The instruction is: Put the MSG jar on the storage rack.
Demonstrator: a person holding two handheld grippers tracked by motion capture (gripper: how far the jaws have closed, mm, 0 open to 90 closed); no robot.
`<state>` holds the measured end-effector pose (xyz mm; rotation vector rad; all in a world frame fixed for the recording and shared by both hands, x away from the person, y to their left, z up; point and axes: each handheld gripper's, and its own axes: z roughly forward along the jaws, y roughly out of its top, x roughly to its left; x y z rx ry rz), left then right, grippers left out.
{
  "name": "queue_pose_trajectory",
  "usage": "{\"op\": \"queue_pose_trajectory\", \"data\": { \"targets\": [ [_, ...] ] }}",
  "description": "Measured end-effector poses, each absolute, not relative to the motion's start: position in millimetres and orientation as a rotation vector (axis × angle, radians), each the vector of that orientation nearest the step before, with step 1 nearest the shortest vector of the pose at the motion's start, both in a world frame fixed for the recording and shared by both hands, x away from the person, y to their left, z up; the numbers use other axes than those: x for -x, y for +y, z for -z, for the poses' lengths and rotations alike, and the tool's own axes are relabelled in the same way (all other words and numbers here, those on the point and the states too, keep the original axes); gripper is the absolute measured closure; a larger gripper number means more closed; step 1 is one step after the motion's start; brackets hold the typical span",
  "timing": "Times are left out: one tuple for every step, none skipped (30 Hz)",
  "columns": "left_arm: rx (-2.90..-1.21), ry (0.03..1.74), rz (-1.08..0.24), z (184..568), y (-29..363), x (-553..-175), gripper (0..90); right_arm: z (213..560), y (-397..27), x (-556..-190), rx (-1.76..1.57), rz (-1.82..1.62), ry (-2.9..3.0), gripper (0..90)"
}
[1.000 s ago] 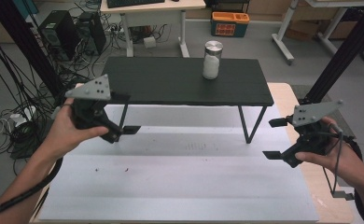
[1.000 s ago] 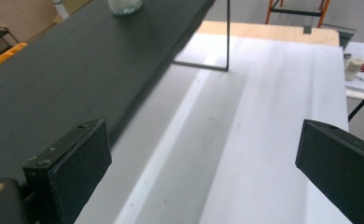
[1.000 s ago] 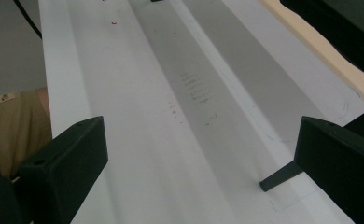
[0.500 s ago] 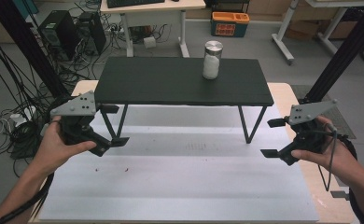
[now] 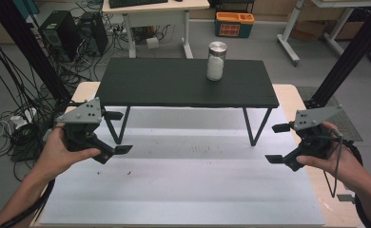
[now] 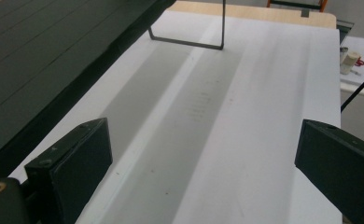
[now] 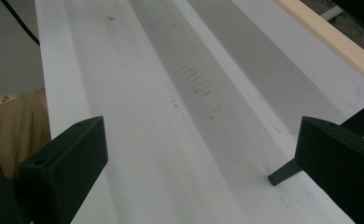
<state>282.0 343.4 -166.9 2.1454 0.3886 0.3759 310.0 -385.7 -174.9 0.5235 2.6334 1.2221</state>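
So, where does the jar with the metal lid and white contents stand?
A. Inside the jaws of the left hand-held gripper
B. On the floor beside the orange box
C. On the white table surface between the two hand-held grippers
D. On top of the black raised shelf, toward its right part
D: in the high view the jar stands upright on the black raised shelf, right of its middle, far from both hand-held grippers.

left gripper: jaws wide apart | right gripper: jaws wide apart
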Motion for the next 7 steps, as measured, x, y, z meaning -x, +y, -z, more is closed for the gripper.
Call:
{"op": "queue_pose_trajectory", "data": {
  "targets": [
    [-2.142,0.388,-0.374,167.0,343.8,-281.6,4.2,175.5,-385.5,-310.4,-0.525,-1.221,2.636,2.7],
    [-2.141,0.386,-0.374,166.7,344.2,-281.3,4.2,176.1,-385.1,-310.7,-0.524,-1.22,2.639,2.7],
    [-2.141,0.386,-0.375,166.5,344.3,-280.9,4.2,176.6,-384.9,-311.1,-0.524,-1.222,2.642,2.7],
    [-2.141,0.387,-0.38,166.3,344.4,-280.0,4.1,177.4,-384.4,-310.8,-0.525,-1.227,2.644,2.7],
    [-2.134,0.39,-0.38,166.9,345.4,-278.9,4.1,177.4,-384.4,-310.8,-0.525,-1.227,2.644,2.7],
    [-2.125,0.39,-0.375,167.8,347.1,-278.2,4.0,178.3,-384.2,-310.1,-0.517,-1.234,2.641,2.7],
    [-2.119,0.395,-0.373,168.8,347.4,-277.2,4.0,179.6,-383.9,-308.8,-0.51,-1.248,2.637,2.6]
  ]
}}
